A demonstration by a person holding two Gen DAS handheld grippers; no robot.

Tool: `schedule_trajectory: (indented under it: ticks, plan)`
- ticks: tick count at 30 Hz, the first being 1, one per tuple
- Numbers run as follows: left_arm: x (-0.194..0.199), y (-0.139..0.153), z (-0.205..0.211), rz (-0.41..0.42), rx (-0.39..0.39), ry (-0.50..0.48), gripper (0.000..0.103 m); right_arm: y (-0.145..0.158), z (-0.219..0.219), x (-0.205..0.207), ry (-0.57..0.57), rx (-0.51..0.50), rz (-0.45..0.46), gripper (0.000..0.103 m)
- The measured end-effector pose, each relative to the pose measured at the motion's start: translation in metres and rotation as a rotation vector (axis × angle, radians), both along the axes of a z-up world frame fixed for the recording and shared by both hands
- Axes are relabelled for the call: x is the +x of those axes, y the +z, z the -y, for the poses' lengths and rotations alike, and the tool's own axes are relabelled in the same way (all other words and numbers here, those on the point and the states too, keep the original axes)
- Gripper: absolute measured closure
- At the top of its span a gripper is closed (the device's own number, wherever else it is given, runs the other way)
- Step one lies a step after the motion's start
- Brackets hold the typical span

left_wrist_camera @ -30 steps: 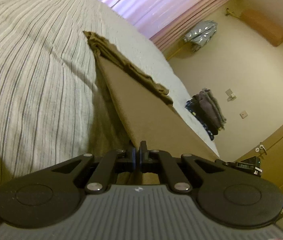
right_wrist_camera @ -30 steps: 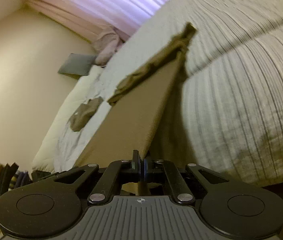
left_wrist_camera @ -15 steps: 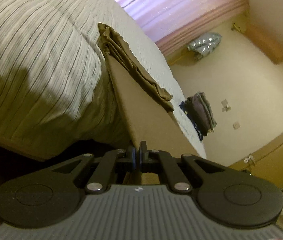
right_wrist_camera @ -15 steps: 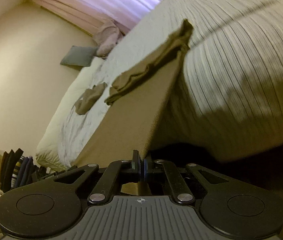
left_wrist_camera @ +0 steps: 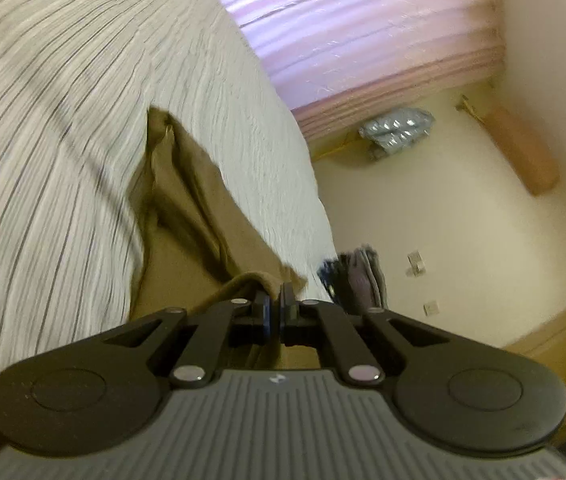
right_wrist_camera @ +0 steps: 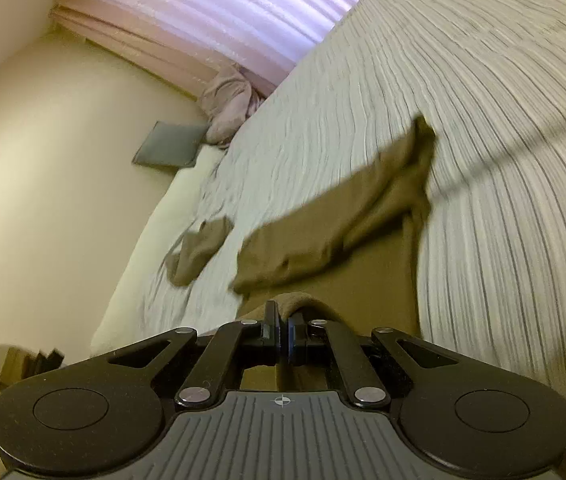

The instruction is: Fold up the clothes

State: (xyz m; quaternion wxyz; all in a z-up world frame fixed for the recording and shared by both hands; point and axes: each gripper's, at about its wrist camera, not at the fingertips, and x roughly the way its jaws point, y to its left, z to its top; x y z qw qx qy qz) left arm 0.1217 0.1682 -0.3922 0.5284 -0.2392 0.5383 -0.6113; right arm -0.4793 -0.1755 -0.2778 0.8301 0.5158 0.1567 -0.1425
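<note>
Left gripper (left_wrist_camera: 275,307): jaws clamped on near hem of brown garment (left_wrist_camera: 199,216).
Right gripper (right_wrist_camera: 283,328): jaws pinching same garment's near edge.
Brown garment (right_wrist_camera: 347,220): draped on striped bed (right_wrist_camera: 483,120), bunched at far end.
Second brown piece (right_wrist_camera: 199,248): left, apart.

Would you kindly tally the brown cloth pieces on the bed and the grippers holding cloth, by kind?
Brown garment held by both grippers: 1
Small brown piece lying apart on the bed: 1
Grippers shut on the garment: 2, left gripper and right gripper
Total: 4
</note>
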Motion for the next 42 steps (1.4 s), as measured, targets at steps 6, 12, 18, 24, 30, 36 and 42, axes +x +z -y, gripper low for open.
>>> schedule_trajectory:
  ticks: [6, 12, 18, 24, 30, 36, 42]
  plan:
    - [0.060, -0.038, 0.091, -0.142, 0.107, 0.149, 0.091, -0.039, 0.095, 0.063, -0.201, 0.166, -0.110, 0.071]
    - [0.063, -0.033, 0.098, 0.099, 0.154, 0.135, 0.089, -0.042, 0.102, 0.069, -0.277, -0.041, -0.196, 0.027]
    - [0.040, -0.013, 0.101, 0.420, 0.115, -0.011, 0.077, -0.048, 0.070, 0.064, -0.086, -0.382, -0.339, 0.045]
    - [0.024, 0.001, 0.143, 0.638, 0.067, -0.126, 0.071, -0.052, 0.067, 0.093, 0.004, -0.549, -0.336, 0.046]
    - [0.026, -0.012, 0.160, 0.597, 0.064, -0.186, 0.102, -0.058, 0.082, 0.111, 0.040, -0.579, -0.295, 0.058]
    - [0.039, -0.018, 0.154, 0.502, 0.033, -0.111, 0.103, -0.058, 0.099, 0.104, -0.004, -0.505, -0.243, 0.099]
    - [0.046, -0.012, 0.147, 0.493, 0.021, -0.042, 0.103, -0.047, 0.108, 0.097, -0.068, -0.466, -0.220, 0.099]
